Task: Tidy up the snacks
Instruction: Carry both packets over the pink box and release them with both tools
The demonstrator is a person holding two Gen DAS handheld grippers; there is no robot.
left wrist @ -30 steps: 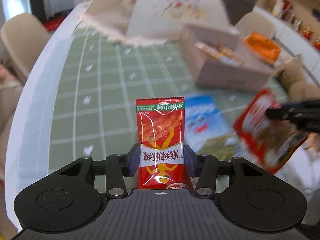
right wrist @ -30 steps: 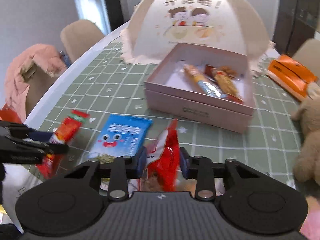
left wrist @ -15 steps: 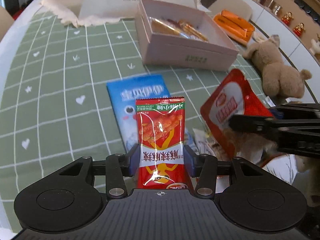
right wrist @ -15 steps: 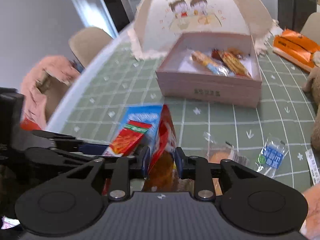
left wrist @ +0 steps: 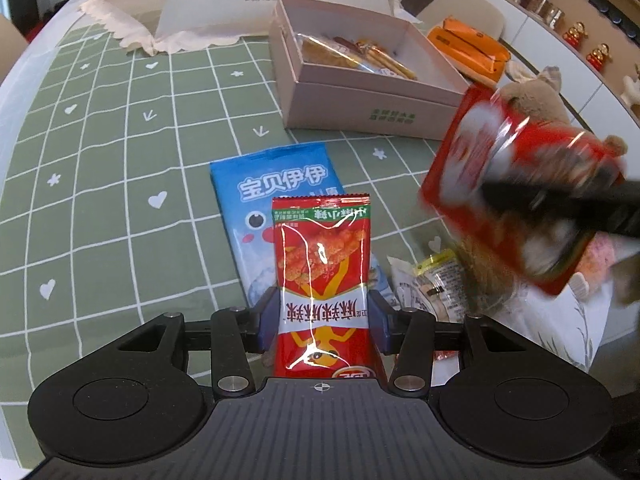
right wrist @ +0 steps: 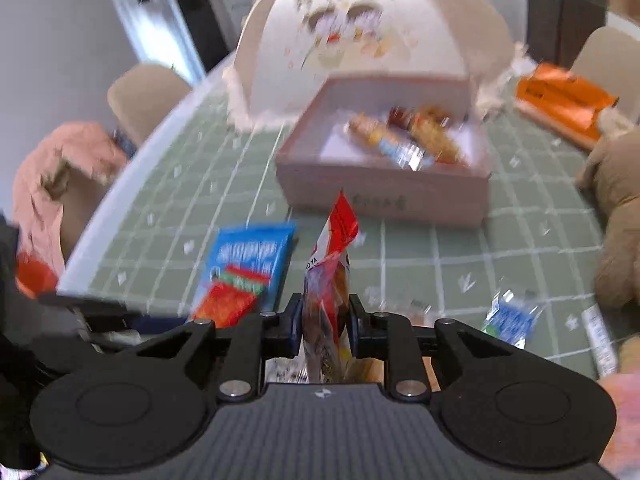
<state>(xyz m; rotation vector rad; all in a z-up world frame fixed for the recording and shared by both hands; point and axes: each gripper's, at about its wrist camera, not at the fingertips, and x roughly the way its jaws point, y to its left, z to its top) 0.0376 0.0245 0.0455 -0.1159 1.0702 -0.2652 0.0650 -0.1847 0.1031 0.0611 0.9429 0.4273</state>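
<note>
My left gripper (left wrist: 322, 320) is shut on a narrow red snack packet (left wrist: 322, 264), held upright above the table. My right gripper (right wrist: 323, 322) is shut on a larger red snack bag (right wrist: 330, 280), held edge-on; that bag also shows in the left wrist view (left wrist: 516, 184), blurred, at the right. An open pink box (left wrist: 360, 92) with several wrapped snacks inside stands ahead, and it shows in the right wrist view (right wrist: 384, 160) too. A blue snack bag (left wrist: 276, 192) lies flat on the green checked tablecloth (left wrist: 120, 160) just beyond my left gripper.
A white food-cover tent (right wrist: 360, 32) stands behind the box. Orange packs (left wrist: 468, 46) and a brown plush toy (right wrist: 616, 200) sit at the right. Small clear and blue-wrapped snacks (right wrist: 512, 320) lie near the front edge. Chairs stand at the left.
Both grippers have moved forward toward the pink box with their packets. The right gripper's red bag has risen and swung, now blurred by motion.
</note>
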